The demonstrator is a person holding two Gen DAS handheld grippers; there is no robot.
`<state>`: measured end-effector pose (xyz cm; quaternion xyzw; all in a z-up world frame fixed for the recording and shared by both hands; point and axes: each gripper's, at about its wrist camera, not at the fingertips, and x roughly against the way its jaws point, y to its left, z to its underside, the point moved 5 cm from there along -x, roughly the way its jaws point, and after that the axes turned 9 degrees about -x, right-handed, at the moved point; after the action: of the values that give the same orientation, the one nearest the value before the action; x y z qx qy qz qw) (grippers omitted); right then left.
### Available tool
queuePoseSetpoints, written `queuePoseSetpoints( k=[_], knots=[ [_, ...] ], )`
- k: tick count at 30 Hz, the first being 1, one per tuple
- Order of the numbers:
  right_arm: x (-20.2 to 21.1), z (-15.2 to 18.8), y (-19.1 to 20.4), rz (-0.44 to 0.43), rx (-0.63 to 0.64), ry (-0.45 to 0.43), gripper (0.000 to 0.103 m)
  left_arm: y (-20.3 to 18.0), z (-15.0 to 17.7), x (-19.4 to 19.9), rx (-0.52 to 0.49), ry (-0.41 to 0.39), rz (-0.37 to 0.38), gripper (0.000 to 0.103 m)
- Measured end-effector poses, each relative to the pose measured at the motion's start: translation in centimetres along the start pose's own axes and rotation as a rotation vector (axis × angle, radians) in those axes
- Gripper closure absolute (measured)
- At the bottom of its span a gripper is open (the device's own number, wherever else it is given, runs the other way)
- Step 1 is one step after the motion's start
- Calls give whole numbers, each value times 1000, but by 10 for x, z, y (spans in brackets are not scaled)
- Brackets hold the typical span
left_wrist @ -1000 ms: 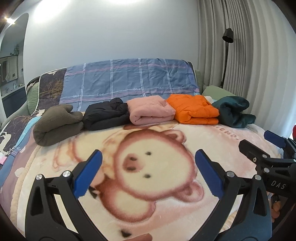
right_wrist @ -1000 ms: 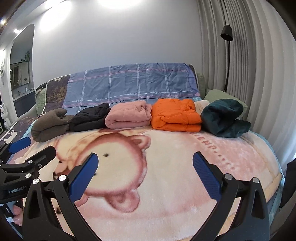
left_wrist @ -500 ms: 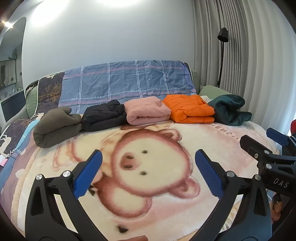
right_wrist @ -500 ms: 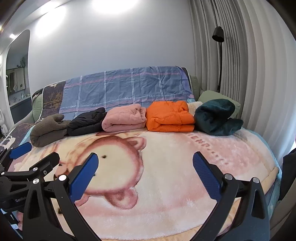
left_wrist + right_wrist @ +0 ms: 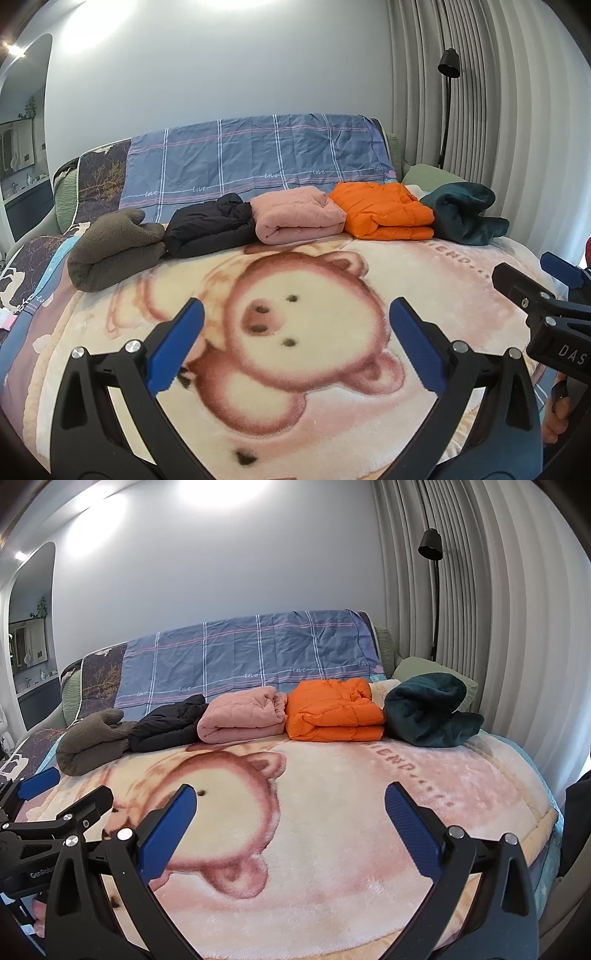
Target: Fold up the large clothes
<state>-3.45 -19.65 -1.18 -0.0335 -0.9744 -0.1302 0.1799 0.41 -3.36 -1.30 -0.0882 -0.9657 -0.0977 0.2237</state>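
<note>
Several folded garments lie in a row at the far side of the bed: an olive fleece (image 5: 110,251), a black jacket (image 5: 210,230), a pink one (image 5: 299,216), an orange puffer (image 5: 388,218) and a dark teal one (image 5: 465,216). The same row shows in the right wrist view, from the olive fleece (image 5: 92,742) to the orange puffer (image 5: 332,712) and teal garment (image 5: 428,712). My left gripper (image 5: 295,343) is open and empty over the bear blanket (image 5: 314,387). My right gripper (image 5: 288,827) is open and empty beside it, also over the blanket (image 5: 332,849).
A blue plaid sheet (image 5: 258,162) covers the headboard behind the row. A green pillow (image 5: 413,668) sits at the far right. Curtains and a black floor lamp (image 5: 448,74) stand at the right. The right gripper shows at the right edge of the left wrist view (image 5: 546,306).
Both grippers have pulled back and tilted up a little, so the garment row sits farther off. Both stay open and empty. The garments have not moved.
</note>
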Motion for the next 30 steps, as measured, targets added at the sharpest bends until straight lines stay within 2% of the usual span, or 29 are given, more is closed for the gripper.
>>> queuePoseSetpoints(
  k=[30],
  knots=[
    [-10, -1, -13, 4, -12, 15, 1, -7, 1, -11, -37, -6, -7, 2]
  ],
)
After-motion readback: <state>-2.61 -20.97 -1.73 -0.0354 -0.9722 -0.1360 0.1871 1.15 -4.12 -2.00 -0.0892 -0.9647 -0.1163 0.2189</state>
